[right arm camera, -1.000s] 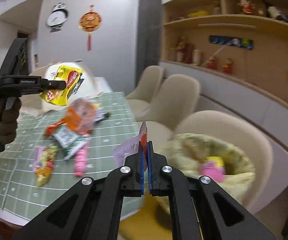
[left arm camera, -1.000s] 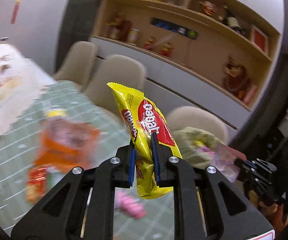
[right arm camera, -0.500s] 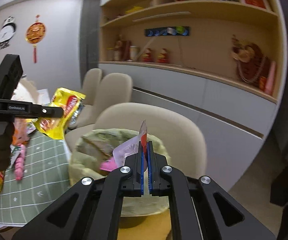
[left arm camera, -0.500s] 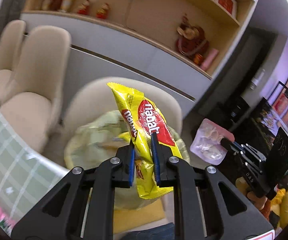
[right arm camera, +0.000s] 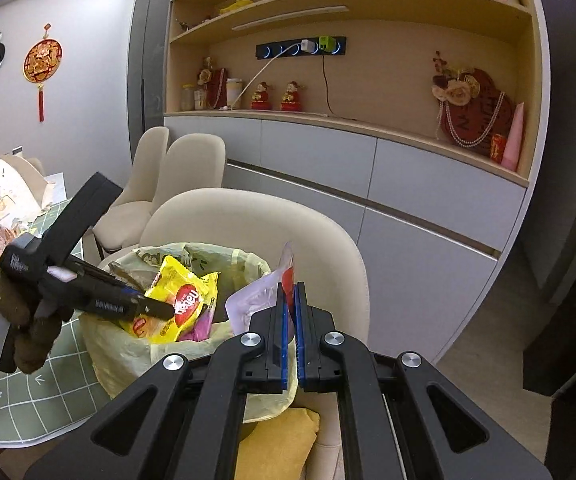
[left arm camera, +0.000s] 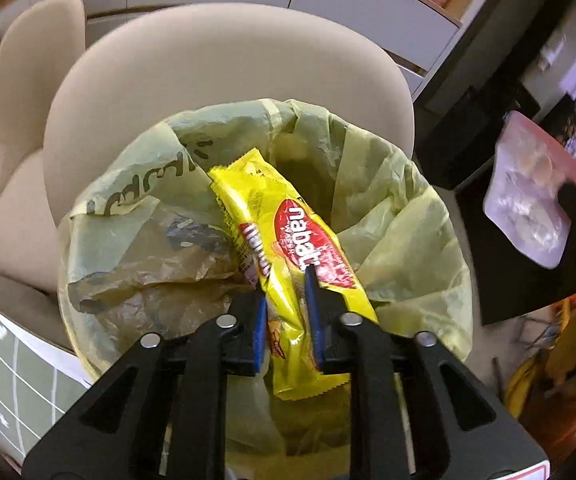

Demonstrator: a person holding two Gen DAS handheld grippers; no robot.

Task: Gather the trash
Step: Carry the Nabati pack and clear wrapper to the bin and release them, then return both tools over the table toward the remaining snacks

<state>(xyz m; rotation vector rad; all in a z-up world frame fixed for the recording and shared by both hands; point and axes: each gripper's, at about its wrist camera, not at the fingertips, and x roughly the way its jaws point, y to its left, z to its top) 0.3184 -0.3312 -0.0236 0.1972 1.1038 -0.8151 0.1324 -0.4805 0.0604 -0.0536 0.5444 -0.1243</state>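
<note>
My left gripper (left arm camera: 285,280) is shut on a yellow and red snack packet (left arm camera: 283,240) and holds it over the mouth of a bin lined with a pale yellow bag (left arm camera: 400,216). In the right wrist view the same packet (right arm camera: 179,304) hangs above the bin bag (right arm camera: 127,352), with the left gripper (right arm camera: 163,312) at it. My right gripper (right arm camera: 291,300) is shut on a clear plastic wrapper with a red edge (right arm camera: 255,300), held beside the bin's right rim. That wrapper also shows in the left wrist view (left arm camera: 532,200).
The bin sits on a beige chair (right arm camera: 255,224) next to the green checked table (right arm camera: 47,392). More beige chairs (right arm camera: 191,168) stand behind. Crumpled wrappers (left arm camera: 159,248) and a pink one (right arm camera: 203,324) lie in the bin. A yellow cushion (right arm camera: 279,440) lies below.
Both grippers swung from the table toward the bin. My left gripper has tipped down, and the yellow packet now hangs over the bin's mouth. My right gripper has closed in on the bin's rim.
</note>
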